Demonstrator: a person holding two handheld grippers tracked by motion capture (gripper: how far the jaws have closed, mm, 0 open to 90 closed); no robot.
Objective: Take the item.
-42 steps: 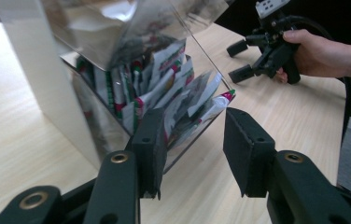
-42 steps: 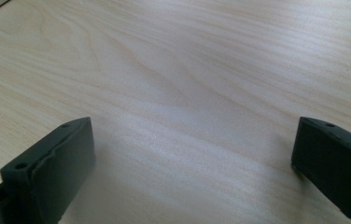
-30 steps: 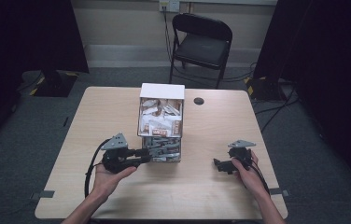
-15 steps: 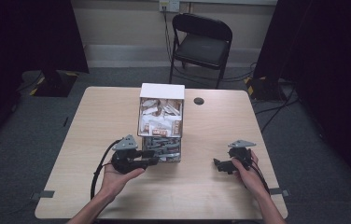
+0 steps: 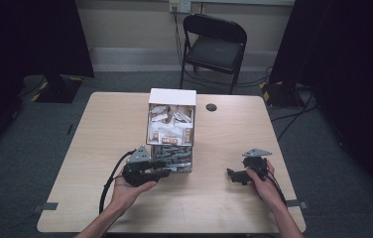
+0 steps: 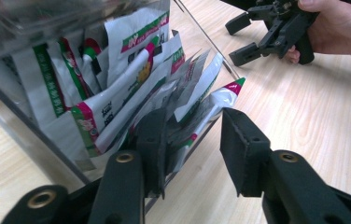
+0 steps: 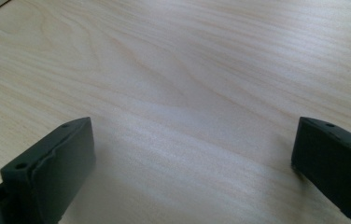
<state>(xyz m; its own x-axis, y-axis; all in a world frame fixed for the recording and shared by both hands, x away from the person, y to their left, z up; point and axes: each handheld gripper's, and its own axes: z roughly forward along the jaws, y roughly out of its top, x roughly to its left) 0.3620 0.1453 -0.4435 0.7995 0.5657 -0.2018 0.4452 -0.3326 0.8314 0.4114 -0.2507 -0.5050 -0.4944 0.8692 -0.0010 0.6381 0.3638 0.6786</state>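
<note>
At the near open end of the clear plastic bin, crammed with white sauce packets, the left gripper has its jaws closing around the front packets' edges. Right gripper, beside the bin, rests with its jaws spread. Best pinch one packet only, then draw straight out.

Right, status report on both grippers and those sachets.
Left gripper jaws astride sachets in the clear bin, pads not pressing. Right gripper open, over bare table. Nothing in the way.
</note>
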